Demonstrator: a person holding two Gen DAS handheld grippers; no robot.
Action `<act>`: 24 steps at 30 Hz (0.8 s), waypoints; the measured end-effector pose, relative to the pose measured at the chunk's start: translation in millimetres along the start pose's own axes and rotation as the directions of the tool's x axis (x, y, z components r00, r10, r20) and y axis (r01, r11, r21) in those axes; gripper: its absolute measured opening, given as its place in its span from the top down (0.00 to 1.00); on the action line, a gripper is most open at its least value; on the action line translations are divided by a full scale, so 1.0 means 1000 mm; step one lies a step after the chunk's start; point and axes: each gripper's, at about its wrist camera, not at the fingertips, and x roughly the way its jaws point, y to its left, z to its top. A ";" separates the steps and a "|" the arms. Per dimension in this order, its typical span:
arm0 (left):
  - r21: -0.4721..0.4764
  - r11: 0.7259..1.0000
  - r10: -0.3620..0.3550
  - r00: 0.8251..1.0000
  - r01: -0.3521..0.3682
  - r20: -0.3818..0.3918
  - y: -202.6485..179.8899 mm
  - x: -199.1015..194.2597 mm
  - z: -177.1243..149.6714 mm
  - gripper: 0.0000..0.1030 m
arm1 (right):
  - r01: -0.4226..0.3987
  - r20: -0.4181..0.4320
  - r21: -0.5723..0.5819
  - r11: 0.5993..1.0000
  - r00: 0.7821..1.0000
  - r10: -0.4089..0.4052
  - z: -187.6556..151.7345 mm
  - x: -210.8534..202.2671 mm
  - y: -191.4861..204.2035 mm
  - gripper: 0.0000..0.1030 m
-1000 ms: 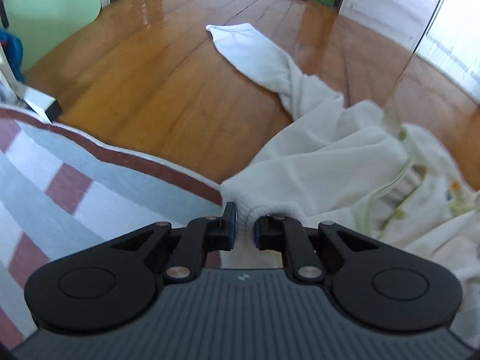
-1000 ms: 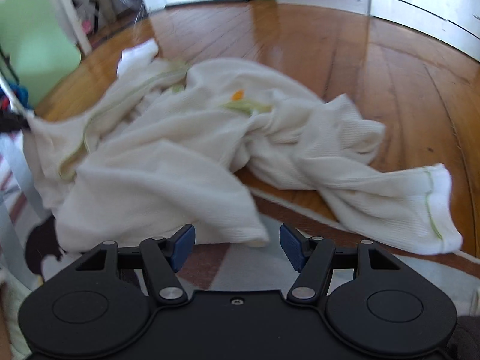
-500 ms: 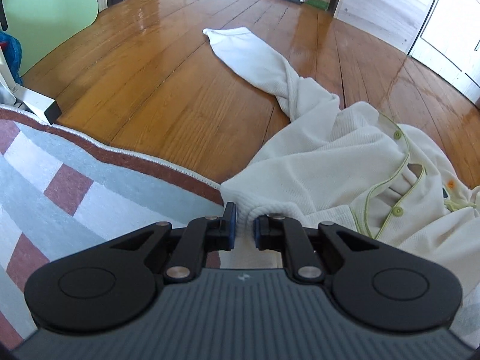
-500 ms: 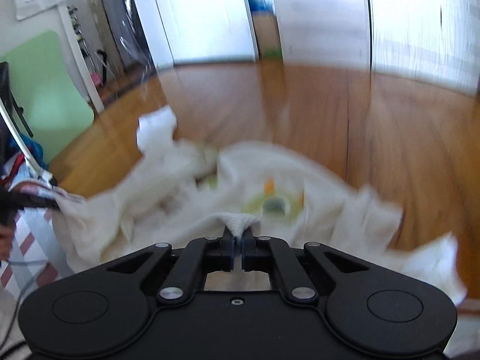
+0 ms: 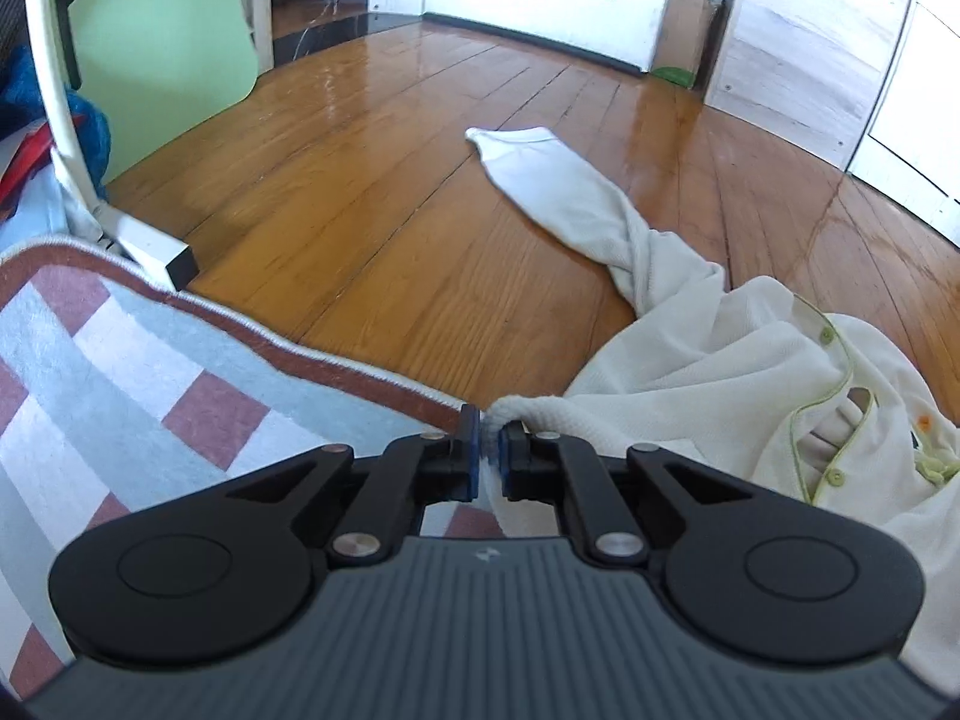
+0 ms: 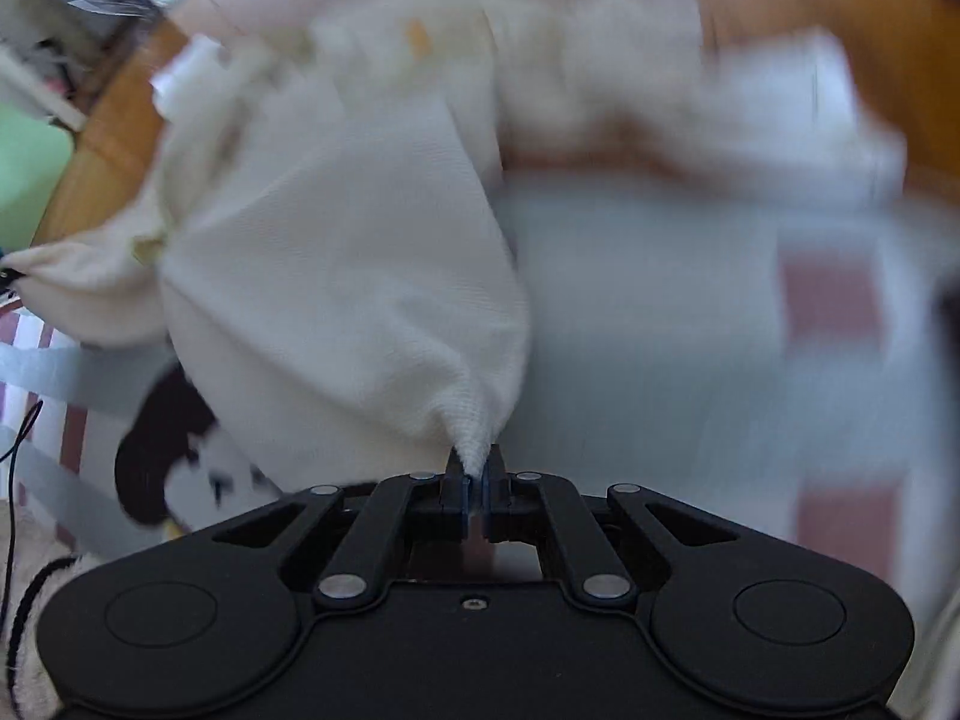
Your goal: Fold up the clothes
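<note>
A cream knitted garment point(image 5: 738, 372) with green piping and buttons lies partly on the wooden floor, one sleeve point(image 5: 552, 192) stretched away from me. My left gripper point(image 5: 489, 450) is shut on its ribbed hem edge at the rug's border. In the right wrist view the same garment point(image 6: 336, 252) hangs stretched in a taut sheet, and my right gripper point(image 6: 474, 471) is shut on a pinched corner of it. That view is blurred by motion.
A striped rug point(image 5: 120, 372) in grey, white and red covers the near floor, with wooden floorboards point(image 5: 360, 192) beyond. A white frame with a foot point(image 5: 144, 246) and a green panel point(image 5: 156, 42) stand at the left. A black cable point(image 6: 18, 456) runs at the left edge.
My right gripper went from open in front of the garment to shut on a corner, then swung and rolled, pulling the cloth taut. The left gripper lifted slightly, still holding the hem.
</note>
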 end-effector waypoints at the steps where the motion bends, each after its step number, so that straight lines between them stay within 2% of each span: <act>1: 0.024 1.000 0.002 1.000 -0.003 0.022 -0.004 -0.004 0.000 0.96 | -0.007 -0.003 0.013 1.000 1.000 0.007 0.000 0.000 -0.001 0.95; 2: 0.058 0.998 0.000 0.999 -0.003 0.053 -0.009 -0.008 0.000 0.96 | -0.019 0.011 0.009 1.000 1.000 0.019 0.004 -0.005 0.001 0.95; 4: 0.127 0.992 -0.012 0.993 -0.003 0.117 -0.016 -0.019 0.001 0.96 | -0.128 0.077 -0.005 0.992 0.989 0.128 0.019 -0.031 0.007 0.95; 5: 0.158 0.987 -0.020 0.989 -0.003 0.146 -0.019 -0.023 0.001 0.96 | -0.231 0.124 -0.004 0.973 0.965 0.229 0.027 -0.050 0.010 0.95; 6: 0.189 0.982 -0.030 0.984 -0.004 0.175 -0.021 -0.028 0.002 0.96 | -0.337 0.171 -0.006 0.941 0.927 0.333 0.036 -0.071 0.012 0.95; 7: 0.196 0.981 -0.038 0.984 0.003 0.172 -0.019 -0.031 0.005 0.96 | -0.431 0.230 -0.036 0.902 0.874 0.427 0.038 -0.094 0.014 0.95; 8: 0.190 0.982 -0.046 0.987 0.016 0.156 -0.012 -0.035 0.009 0.96 | -0.517 0.285 -0.076 0.853 0.808 0.515 0.040 -0.119 0.016 0.95; 9: 0.183 0.983 -0.055 0.987 0.027 0.150 -0.004 -0.042 0.011 0.96 | -0.594 0.335 -0.120 0.795 0.730 0.596 0.042 -0.143 0.017 0.95; 10: 0.178 0.983 -0.059 0.987 0.033 0.146 0.004 -0.049 0.013 0.96 | -0.618 0.355 -0.174 0.767 0.687 0.634 0.038 -0.162 0.017 0.95; 11: 0.172 0.984 -0.064 0.990 0.043 0.122 0.013 -0.055 0.015 0.96 | -0.604 0.357 -0.206 0.770 0.686 0.634 0.034 -0.174 0.015 0.95; 13: 0.179 0.979 -0.102 0.995 0.099 0.004 0.027 -0.051 0.013 0.96 | -0.450 0.345 -0.184 0.874 0.803 0.486 0.027 -0.174 0.006 0.95; 14: 0.187 0.973 -0.123 0.989 0.136 -0.077 0.032 -0.042 0.008 0.95 | -0.319 0.322 -0.155 0.935 0.879 0.353 0.024 -0.162 0.001 0.95; 15: 0.193 0.966 -0.143 0.977 0.172 -0.157 0.036 -0.032 0.004 0.94 | -0.207 0.289 -0.130 0.970 0.928 0.237 0.022 -0.141 -0.005 0.95; 16: 0.194 0.960 -0.149 0.957 0.201 -0.250 0.038 -0.019 -0.005 0.93 | -0.096 0.252 -0.109 0.989 0.960 0.121 0.020 -0.119 -0.012 0.95; 17: 0.200 0.957 -0.137 0.937 0.209 -0.323 0.036 -0.006 -0.016 0.93 | 0.017 0.213 -0.092 0.996 0.977 0.003 0.018 -0.097 -0.018 0.95; 18: 0.210 0.955 -0.118 0.916 0.211 -0.383 0.034 0.006 -0.026 0.93 | 0.131 0.171 -0.081 0.988 0.979 -0.115 0.016 -0.075 -0.024 0.95; 19: 0.233 0.953 -0.086 0.909 0.194 -0.407 0.028 0.013 -0.035 0.93 | 0.169 0.152 -0.083 0.982 0.976 -0.155 0.016 -0.061 -0.024 0.95; 20: 0.264 0.950 -0.047 0.909 0.169 -0.414 0.021 0.018 -0.042 0.93 | 0.197 0.136 -0.087 0.977 0.973 -0.184 0.017 -0.047 -0.024 0.95; 22: 0.303 0.941 -0.026 0.924 0.152 -0.382 0.006 0.014 -0.042 0.93 | 0.245 0.161 -0.134 0.960 0.962 -0.222 0.023 -0.041 -0.013 0.95; 24: 0.308 0.935 -0.064 0.937 0.177 -0.342 -0.010 0.004 -0.035 0.92 | 0.296 0.206 -0.201 0.934 0.945 -0.256 0.029 -0.039 0.001 0.95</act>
